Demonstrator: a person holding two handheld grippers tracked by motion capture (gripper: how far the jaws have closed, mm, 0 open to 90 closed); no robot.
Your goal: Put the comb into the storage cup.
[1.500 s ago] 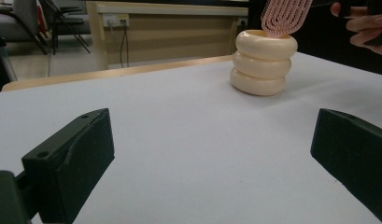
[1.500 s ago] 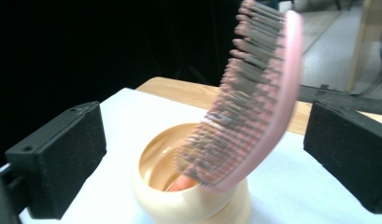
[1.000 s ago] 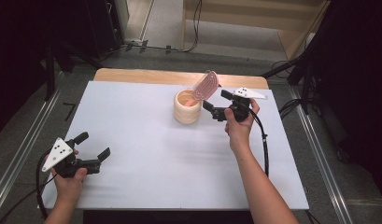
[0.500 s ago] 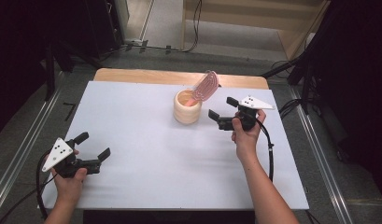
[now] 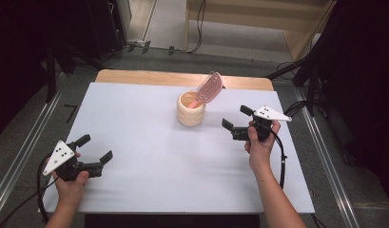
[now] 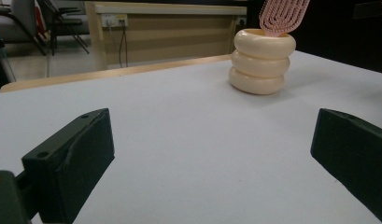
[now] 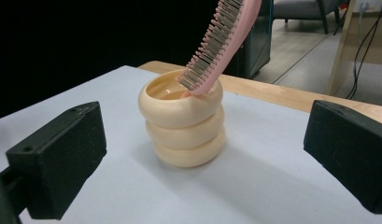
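Observation:
A cream ribbed cup (image 5: 190,109) stands upright near the far middle of the white table (image 5: 149,156). A pink hairbrush (image 5: 209,88) leans in it, head up and tilted to the right. My right gripper (image 5: 237,120) is open and empty a short way right of the cup, jaws pointing at it. In the right gripper view the cup (image 7: 183,119) and brush (image 7: 223,42) sit between the spread jaws, well apart from them. My left gripper (image 5: 94,148) is open and empty at the near left. Its own view shows the cup (image 6: 262,61) far off.
A strip of wooden tabletop (image 5: 149,77) runs along the far edge beyond the white surface. Metal rails (image 5: 21,152) flank both sides of the table. Cables trail from each gripper. A wooden cabinet (image 6: 170,28) stands behind the table.
My right gripper has drawn back from the cup, toward the near right, with its jaws open and empty. The brush stays leaning in the cup. The left gripper has not moved.

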